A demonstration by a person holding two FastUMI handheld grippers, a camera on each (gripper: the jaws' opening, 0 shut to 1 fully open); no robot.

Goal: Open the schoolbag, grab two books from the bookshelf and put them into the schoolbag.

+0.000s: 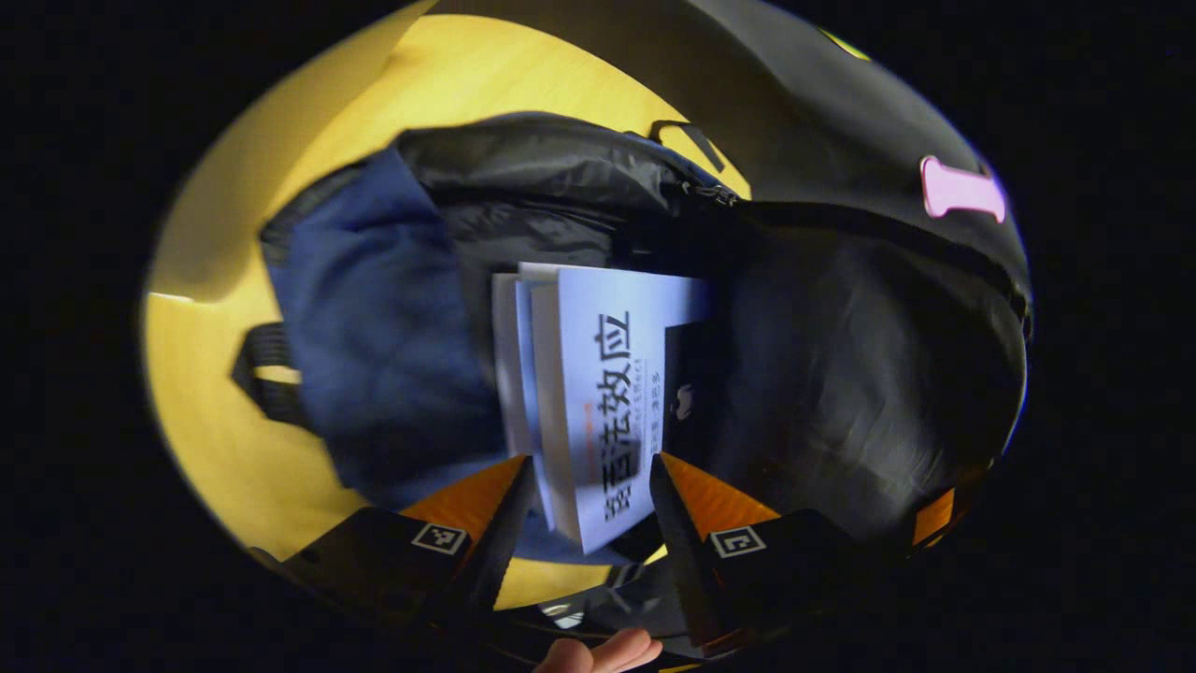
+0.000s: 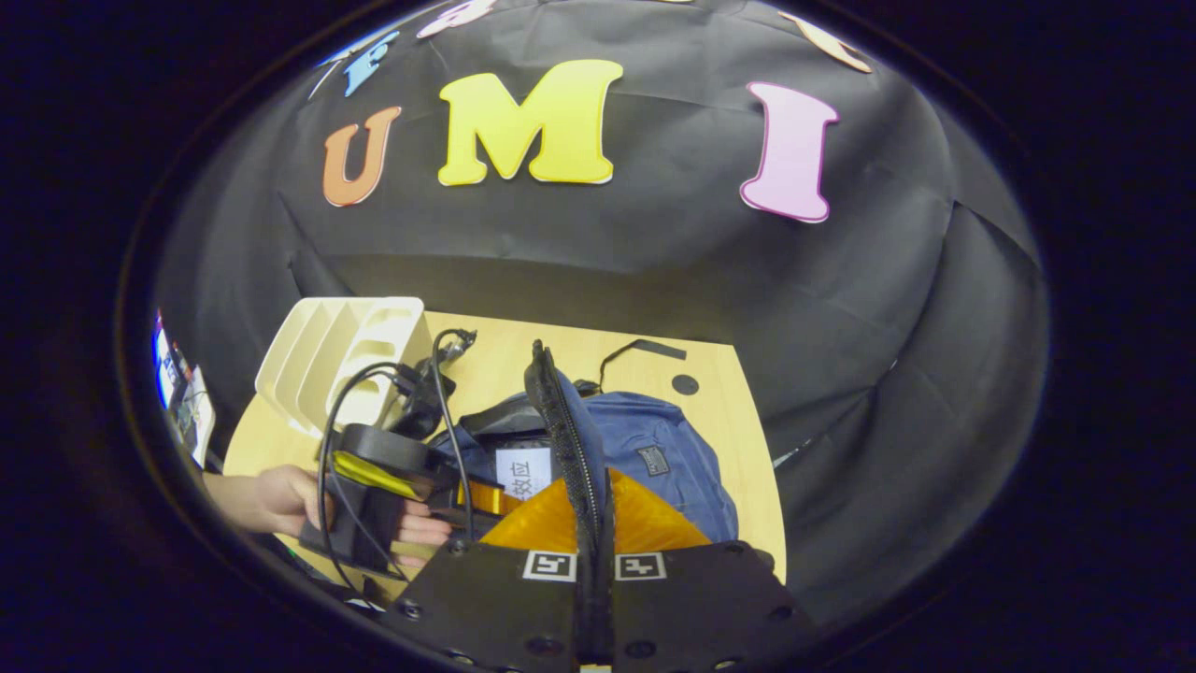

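The blue and black schoolbag (image 1: 374,327) lies open on the wooden table, and the left gripper view looks down into its mouth. Two books (image 1: 607,374) stand inside, a pale one with dark printed characters in front and another behind it. My left gripper (image 1: 590,458) is open just above the bag's mouth, with the front book's lower end showing between its fingers. In the right gripper view my right gripper (image 2: 590,479) is shut on the zipper edge of the schoolbag's (image 2: 654,439) flap and holds it up. There the left gripper (image 2: 472,500) points at the book (image 2: 523,467).
A white slotted bookshelf (image 2: 336,355) stands at the table's (image 2: 710,411) far left, no books visible in it. A hand (image 2: 271,500) holds the left gripper, its cable looping above. The black booth wall rises behind the table.
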